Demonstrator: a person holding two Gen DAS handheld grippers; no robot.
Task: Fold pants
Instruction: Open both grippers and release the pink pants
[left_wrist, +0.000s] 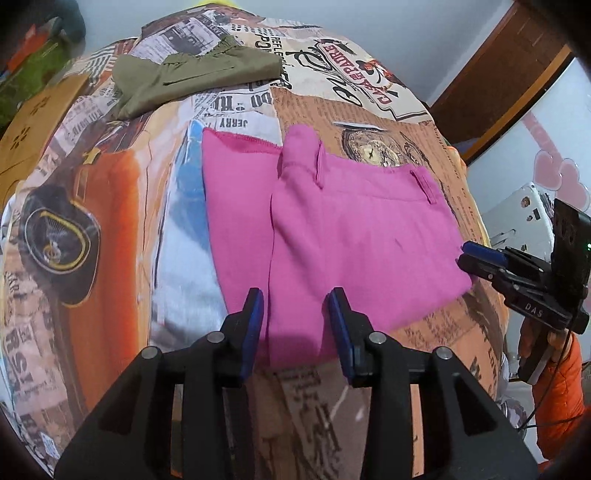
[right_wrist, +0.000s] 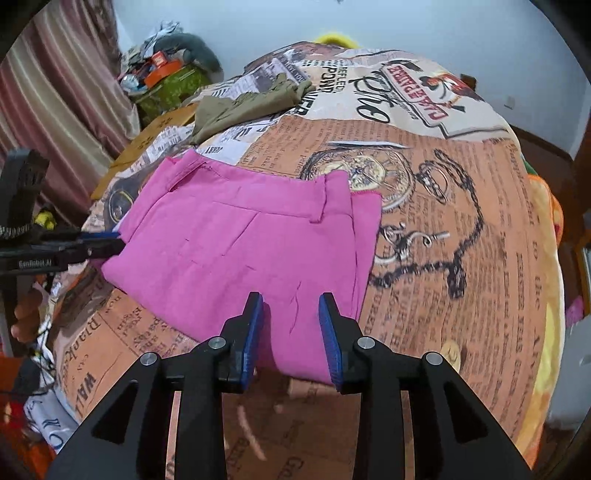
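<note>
Pink pants (left_wrist: 343, 229) lie folded into a compact rectangle on the newspaper-print bed cover (left_wrist: 110, 206), with the waistband and its belt loops at the far side. In the left wrist view my left gripper (left_wrist: 297, 299) hovers open over the fold's near edge, with no cloth pinched between its blue pads. My right gripper (right_wrist: 291, 301) is also open above the near right corner of the pink pants (right_wrist: 240, 243). Each gripper appears in the other's view: the right gripper (left_wrist: 467, 258) at the pants' right edge, the left gripper (right_wrist: 114, 242) at their left edge.
Olive pants (left_wrist: 192, 77) lie folded at the far end of the bed. A cardboard box (left_wrist: 33, 125) and a pile of clutter (right_wrist: 166, 74) stand beyond the left edge by a striped curtain (right_wrist: 55, 92). An orange sleeve (left_wrist: 561, 387) shows at right.
</note>
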